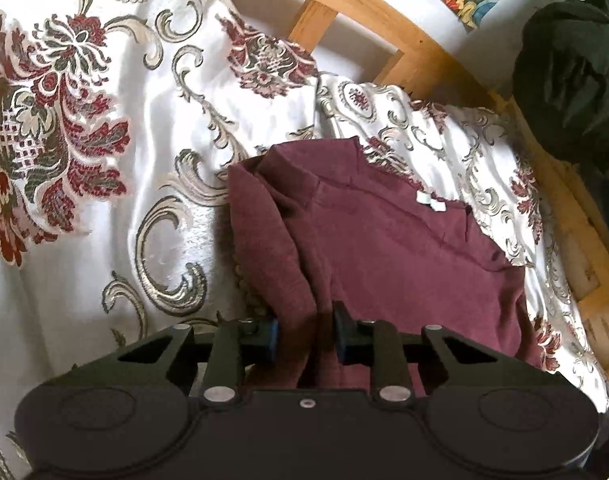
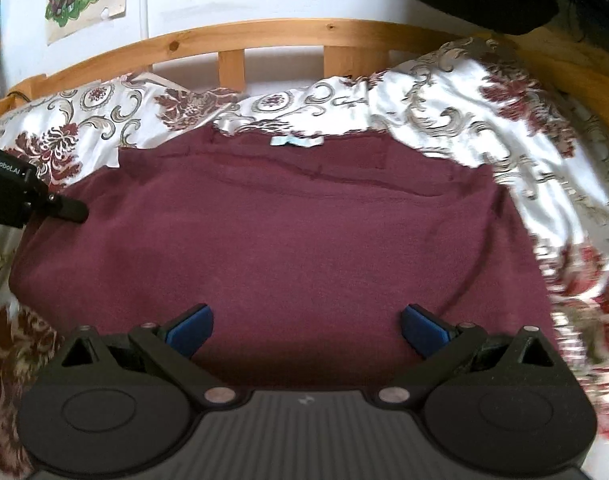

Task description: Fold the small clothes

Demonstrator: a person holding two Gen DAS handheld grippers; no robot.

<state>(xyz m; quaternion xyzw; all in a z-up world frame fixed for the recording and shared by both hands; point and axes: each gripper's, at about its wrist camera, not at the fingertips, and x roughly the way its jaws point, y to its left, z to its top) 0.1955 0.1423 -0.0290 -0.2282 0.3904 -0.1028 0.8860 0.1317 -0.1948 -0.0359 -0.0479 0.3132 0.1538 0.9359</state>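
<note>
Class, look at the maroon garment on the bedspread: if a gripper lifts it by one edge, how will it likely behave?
The maroon garment will probably droop: where the left gripper pinches it, it hangs in soft folds. Its fuzzy knit looks grippy, so it likely won't slip from the pads. The satiny bedspread beneath may let it slide when pushed.

Garment: maroon fleece top (image 2: 288, 240), spread mostly flat, collar end farthest from the cameras.
Label: small pale tag (image 2: 296, 142) seen at the neckline.
Left edge: bunched into a raised fold (image 1: 272, 240).
</note>
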